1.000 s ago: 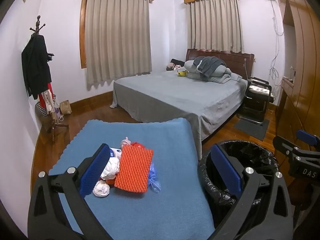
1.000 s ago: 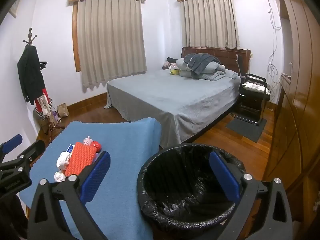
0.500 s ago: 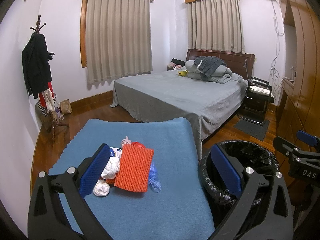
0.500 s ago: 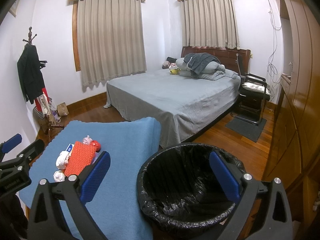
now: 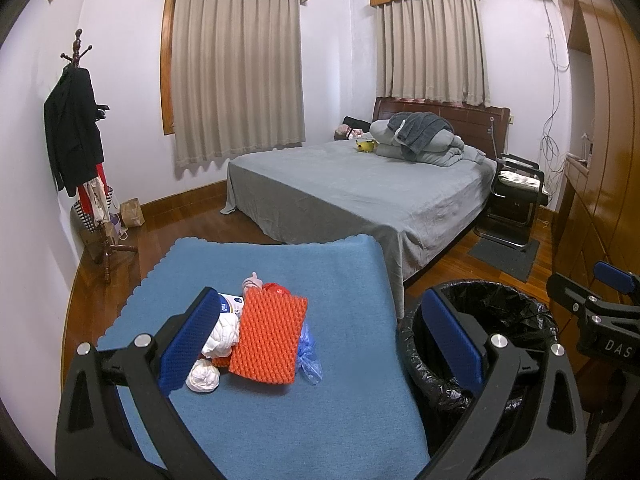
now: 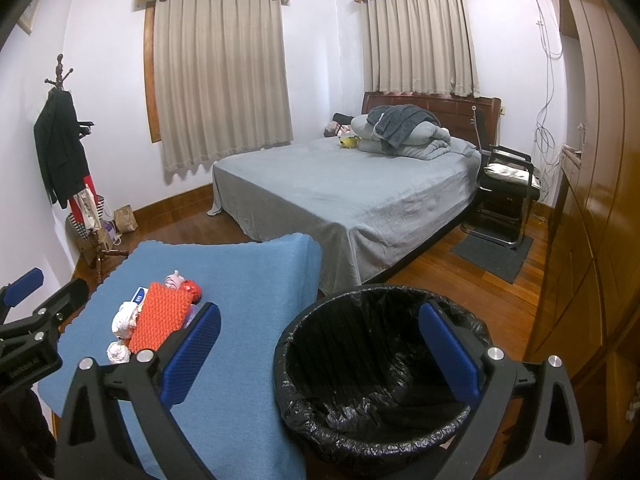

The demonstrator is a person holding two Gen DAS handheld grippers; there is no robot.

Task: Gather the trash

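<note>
lettering "das" marks the right tongs (image 5: 608, 312), both right and left tongs (image 5: 320, 340) spread, grasping nothing.

We see a bedroom with pale walls (image 5: 328, 80) and a reddish wooden floor (image 6: 472, 280). Two windows are covered by beige curtains (image 5: 236, 68) under wooden pelmets. A bed (image 5: 360, 184) with a grey cover stands in the corner, a black chair (image 6: 504, 184) beside it. A coat stand (image 5: 80, 140) carries dark clothes at left; wooden wardrobes (image 6: 592, 200) fill the right.
</note>
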